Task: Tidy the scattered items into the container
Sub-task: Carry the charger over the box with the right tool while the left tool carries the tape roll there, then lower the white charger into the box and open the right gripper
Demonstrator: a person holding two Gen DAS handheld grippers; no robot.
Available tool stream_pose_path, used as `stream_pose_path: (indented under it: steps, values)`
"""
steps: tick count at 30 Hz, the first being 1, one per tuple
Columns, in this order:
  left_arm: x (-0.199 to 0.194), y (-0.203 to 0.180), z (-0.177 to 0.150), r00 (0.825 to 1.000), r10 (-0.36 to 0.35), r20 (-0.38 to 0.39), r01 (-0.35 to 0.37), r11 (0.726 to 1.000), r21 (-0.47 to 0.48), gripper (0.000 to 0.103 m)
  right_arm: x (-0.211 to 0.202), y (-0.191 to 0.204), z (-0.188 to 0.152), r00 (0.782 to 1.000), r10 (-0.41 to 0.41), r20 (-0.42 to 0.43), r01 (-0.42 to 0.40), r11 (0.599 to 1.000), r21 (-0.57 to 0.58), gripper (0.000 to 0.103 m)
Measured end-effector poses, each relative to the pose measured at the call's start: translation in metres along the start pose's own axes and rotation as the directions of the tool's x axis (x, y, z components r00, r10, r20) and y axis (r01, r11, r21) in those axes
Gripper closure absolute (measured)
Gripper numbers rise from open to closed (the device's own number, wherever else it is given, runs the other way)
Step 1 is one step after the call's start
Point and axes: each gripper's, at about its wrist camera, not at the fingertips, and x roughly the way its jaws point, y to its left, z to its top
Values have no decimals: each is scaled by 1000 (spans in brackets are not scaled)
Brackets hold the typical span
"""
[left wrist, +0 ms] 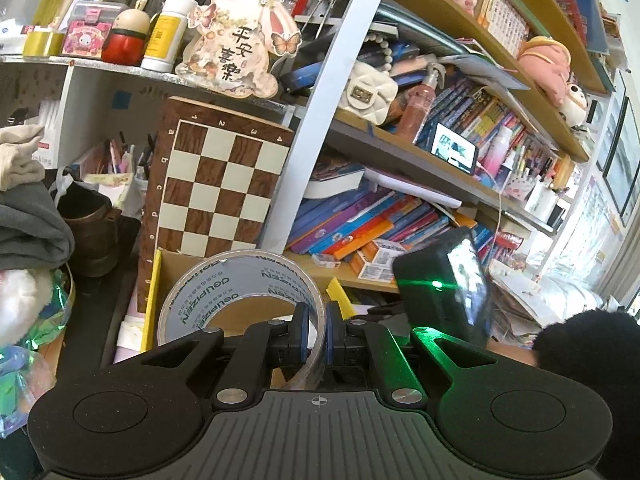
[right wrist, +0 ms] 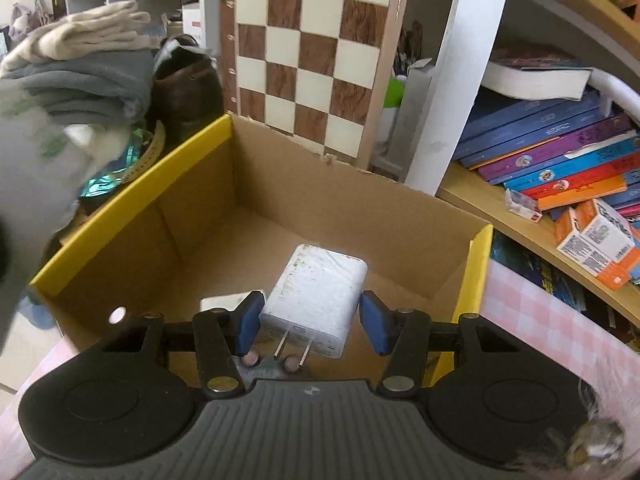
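Observation:
My left gripper is shut on the rim of a clear tape roll with grey printed core, held above the cardboard box. In the right wrist view the open cardboard box with yellow-edged flaps lies just ahead. My right gripper is open, its blue pads apart on either side of a white plug charger that sits between them over the box, prongs toward the camera. A small white flat item lies on the box floor. The other gripper's black body shows at the right of the left wrist view.
A wooden chessboard leans behind the box. Folded grey and beige clothes and a brown boot stand left. Stacked books fill a shelf on the right. A pink checked cloth covers the table.

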Motion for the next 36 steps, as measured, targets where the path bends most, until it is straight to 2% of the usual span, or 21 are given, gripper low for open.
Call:
stream_pose_path:
  steps: [13, 16, 21, 25, 31, 36]
  values:
    - [19, 4, 9, 1000, 9, -21, -9, 1000, 23, 96, 51, -10, 15, 992, -3, -125, 2, 1000, -13, 52]
    - [22, 6, 11, 1000, 17, -21, -17, 1000, 21, 96, 52, -8, 17, 993, 7, -121, -10, 999, -30, 59]
    - [25, 8, 10, 999, 27, -30, -27, 1000, 8, 96, 53, -8, 19, 993, 13, -117, -18, 999, -41, 63]
    - [27, 9, 9, 999, 33, -38, -32, 999, 3, 96, 49, -11, 18, 994, 19, -112, -22, 999, -30, 63]
    - [31, 10, 8, 998, 34, -50, -34, 999, 0, 96, 31, -20, 15, 997, 20, -81, -19, 1000, 2, 61]
    - [39, 10, 9, 998, 20, -65, -18, 1000, 22, 96, 12, -22, 13, 1000, 1, -30, 0, 1000, 20, 47]
